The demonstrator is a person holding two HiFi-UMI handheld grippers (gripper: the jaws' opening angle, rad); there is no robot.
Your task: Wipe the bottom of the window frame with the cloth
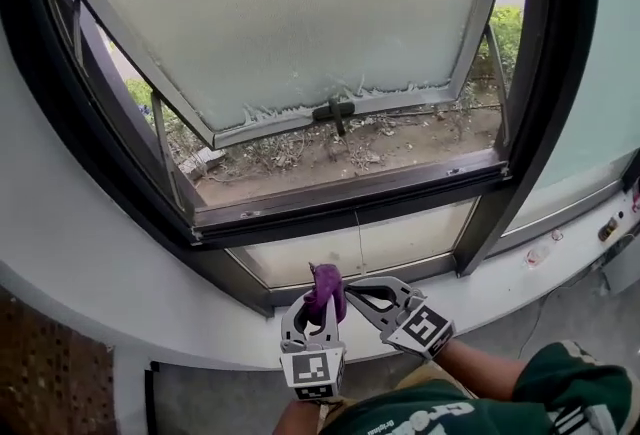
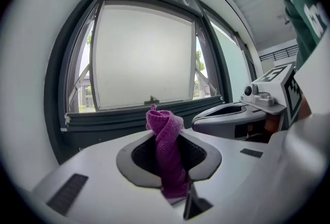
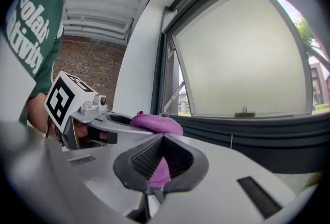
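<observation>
The cloth (image 1: 325, 291), purple and twisted into an upright roll, stands between the fingers (image 2: 98, 176) of the left gripper (image 1: 320, 308). These are closed on its lower part, and its top bulges above them. The left gripper is near the person, over the white sill (image 1: 150, 303), below and well short of the bottom of the window frame (image 1: 350, 188).

The right gripper (image 1: 352, 285) lies just right of the left one, angled left. Its fingers (image 3: 221, 176) are closed tip to tip, at the edge of the cloth. Purple shows through the hollow between them. It cannot be told whether any fabric is pinched there.

The frosted sash (image 1: 290, 13) is swung outward. Its handle (image 1: 335, 110) hangs at the lower edge, above bare ground with dry weeds (image 1: 330, 151).
</observation>
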